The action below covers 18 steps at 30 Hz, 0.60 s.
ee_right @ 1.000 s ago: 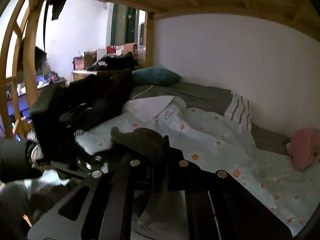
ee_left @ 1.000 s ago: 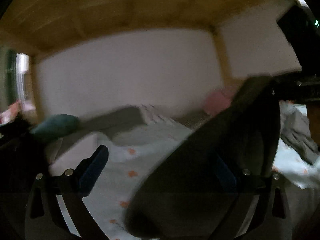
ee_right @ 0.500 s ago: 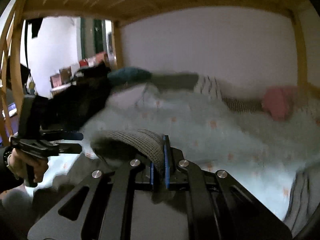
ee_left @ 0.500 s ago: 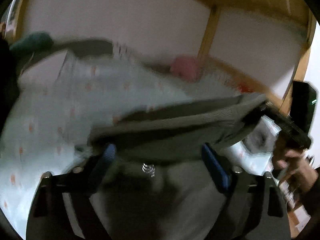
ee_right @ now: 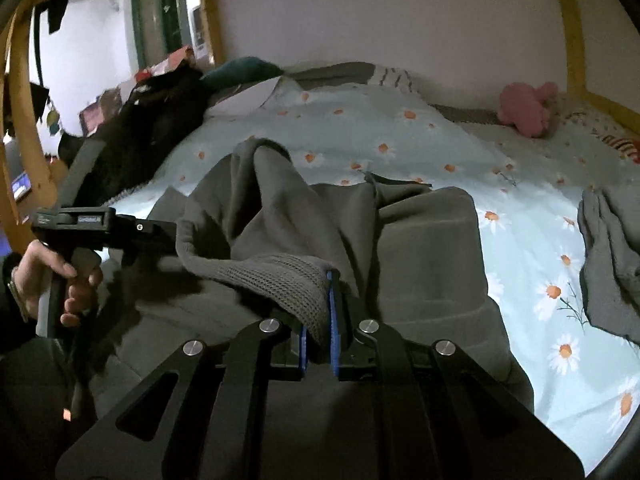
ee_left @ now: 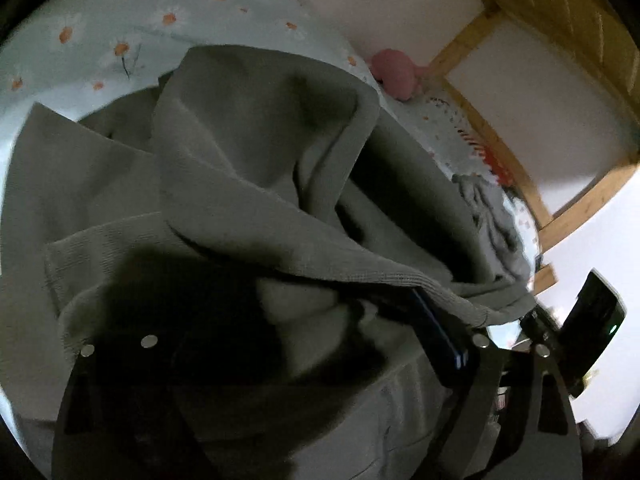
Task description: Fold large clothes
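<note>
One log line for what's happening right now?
right gripper: shut on grey garment | left gripper: jaws just opened, garment draped over | bed

So the sweatshirt (ee_right: 420,240) lies heaped on the bed (ee_right: 440,148), front and centre. A plush toy (ee_right: 528,108) sits behind it by the wall, pillow (ee_right: 244,70) far left, another garment (ee_right: 608,264) off right.

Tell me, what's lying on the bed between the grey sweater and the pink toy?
Only the daisy-print quilt between the grey sweater and pink toy, in the right wrist view.
</note>
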Tool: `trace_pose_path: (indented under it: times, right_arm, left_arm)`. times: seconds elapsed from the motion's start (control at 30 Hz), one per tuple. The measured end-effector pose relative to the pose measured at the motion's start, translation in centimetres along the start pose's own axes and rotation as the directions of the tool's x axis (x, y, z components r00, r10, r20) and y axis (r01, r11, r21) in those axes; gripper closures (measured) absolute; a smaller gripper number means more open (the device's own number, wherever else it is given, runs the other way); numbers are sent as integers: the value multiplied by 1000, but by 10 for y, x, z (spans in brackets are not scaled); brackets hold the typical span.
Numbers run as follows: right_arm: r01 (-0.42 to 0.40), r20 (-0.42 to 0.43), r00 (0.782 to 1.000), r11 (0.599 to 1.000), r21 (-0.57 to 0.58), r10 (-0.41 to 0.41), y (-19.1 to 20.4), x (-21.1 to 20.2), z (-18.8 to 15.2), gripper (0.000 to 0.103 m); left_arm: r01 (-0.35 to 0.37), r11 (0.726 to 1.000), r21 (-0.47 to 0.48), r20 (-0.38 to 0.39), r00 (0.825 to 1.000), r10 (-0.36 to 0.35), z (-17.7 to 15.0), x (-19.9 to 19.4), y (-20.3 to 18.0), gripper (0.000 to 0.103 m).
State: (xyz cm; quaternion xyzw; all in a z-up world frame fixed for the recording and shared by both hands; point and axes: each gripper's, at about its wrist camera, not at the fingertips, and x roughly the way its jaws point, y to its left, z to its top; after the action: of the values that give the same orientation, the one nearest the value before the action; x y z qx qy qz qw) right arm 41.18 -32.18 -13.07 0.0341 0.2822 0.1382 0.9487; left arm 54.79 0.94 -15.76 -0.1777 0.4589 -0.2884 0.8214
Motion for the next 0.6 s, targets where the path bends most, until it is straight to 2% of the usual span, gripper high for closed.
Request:
trace_pose_path:
  times: [0.03,0.07,0.1,0.13,0.17,0.27,0.33,0.43,0.5,0.53,0.57,0.6]
  right_arm:
    - [4,3,1000,1000,-2,-4,1,0,-1,94]
    - [6,3,1000,1000,-8,-6,3,0,-1,94]
    - [15,4,1000,1000,-21,-15,6,0,-1,94]
    - [22,5,1000,999,-36,-22,7,2,0,94]
    - [25,6,1000,999,-43,-25,9,3,2,94]
    - [8,11,1000,999,-39,-8,8,9,7,94]
    - [-20,0,1000,1000,1,20,5,13,7,93]
    - [-56,-97,994,998,-13,55,8,19,-7,92]
    - [-106,-194,976,993,-49,95,15,22,-15,90]
    - [-165,-254,956,985,-40,150,18,24,-17,84]
    - [-239,-316,922,971,-8,225,19,27,-18,59]
    - [-319,-361,880,947,32,308,20,27,-16,22]
  left_arm:
    - [30,999,-27,1,1000,-30,5,3,3,15]
    - [76,995,-60,10,997,-75,10,2,7,23]
    - [130,986,-105,20,991,-129,18,1,12,61]
    - [160,977,-139,17,987,-159,28,2,16,95]
    - [166,974,-153,32,986,-163,38,1,17,95]
    - [151,983,-102,74,987,-144,58,-5,6,96]
    - [148,986,-75,103,985,-140,57,-13,-2,97]
    - [98,994,-43,153,984,-90,38,-32,-5,97]
    - [77,996,-38,160,985,-70,16,-43,0,97]
    - [62,997,-37,154,987,-56,5,-45,2,97]
    - [32,999,-27,136,990,-28,-8,-45,2,97]
    - [8,1000,-23,126,992,-5,-12,-51,5,97]
